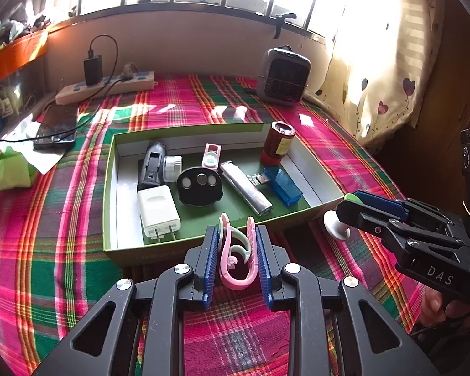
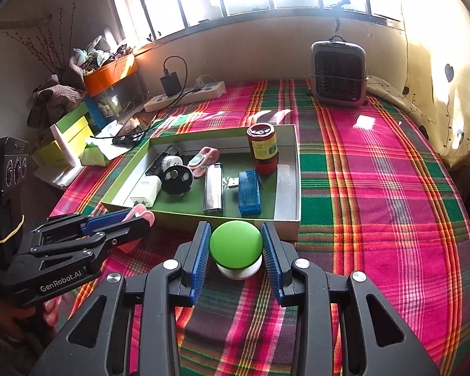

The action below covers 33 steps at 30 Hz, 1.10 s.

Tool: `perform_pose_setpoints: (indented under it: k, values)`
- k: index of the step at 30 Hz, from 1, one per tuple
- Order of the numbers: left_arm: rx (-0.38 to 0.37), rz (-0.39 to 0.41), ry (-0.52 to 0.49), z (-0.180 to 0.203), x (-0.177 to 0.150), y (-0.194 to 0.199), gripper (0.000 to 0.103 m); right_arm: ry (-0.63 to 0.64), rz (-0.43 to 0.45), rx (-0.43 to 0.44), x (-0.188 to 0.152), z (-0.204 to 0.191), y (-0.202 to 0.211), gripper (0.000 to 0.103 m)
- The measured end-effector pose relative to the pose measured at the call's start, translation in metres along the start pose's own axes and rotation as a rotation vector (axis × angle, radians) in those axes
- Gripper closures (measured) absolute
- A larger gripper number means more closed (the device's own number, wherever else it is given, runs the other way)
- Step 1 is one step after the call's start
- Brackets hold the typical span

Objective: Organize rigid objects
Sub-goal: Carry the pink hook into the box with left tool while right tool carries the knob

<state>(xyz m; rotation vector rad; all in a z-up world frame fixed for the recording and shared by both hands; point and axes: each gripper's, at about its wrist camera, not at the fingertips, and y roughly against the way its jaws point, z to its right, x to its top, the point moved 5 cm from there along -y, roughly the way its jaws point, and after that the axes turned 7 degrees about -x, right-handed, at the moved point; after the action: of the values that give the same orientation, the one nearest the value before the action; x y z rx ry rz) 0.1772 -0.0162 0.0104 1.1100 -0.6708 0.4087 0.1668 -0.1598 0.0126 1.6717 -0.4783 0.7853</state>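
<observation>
My left gripper is shut on a pink and mint plastic clip, held just above the plaid cloth at the near rim of a shallow green box. My right gripper is shut on a green-domed knob with a white base, also in front of the box. In the box lie a white charger, a black round holder, a silver lighter, a blue USB stick and an upright red jar. From the right wrist, the left gripper is at the lower left.
A grey heater stands at the back by the wall. A power strip and a phone with cables lie at the back left, next to a tissue pack. A curtain hangs on the right.
</observation>
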Motion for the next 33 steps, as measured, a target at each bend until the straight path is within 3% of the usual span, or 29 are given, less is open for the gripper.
perform_pose_setpoints:
  k: [10, 23, 33]
  values:
    - [0.025, 0.046, 0.018, -0.026, 0.034, 0.009, 0.080, 0.001, 0.014, 0.067, 0.027, -0.015, -0.011, 0.068]
    - [0.008, 0.046, 0.025, -0.041, 0.063, -0.005, 0.080, -0.063, -0.082, 0.217, 0.041, -0.031, -0.061, 0.068]
    - [-0.020, 0.020, 0.033, -0.048, 0.076, -0.026, 0.080, -0.010, -0.129, 0.213, 0.037, -0.045, -0.082, 0.068]
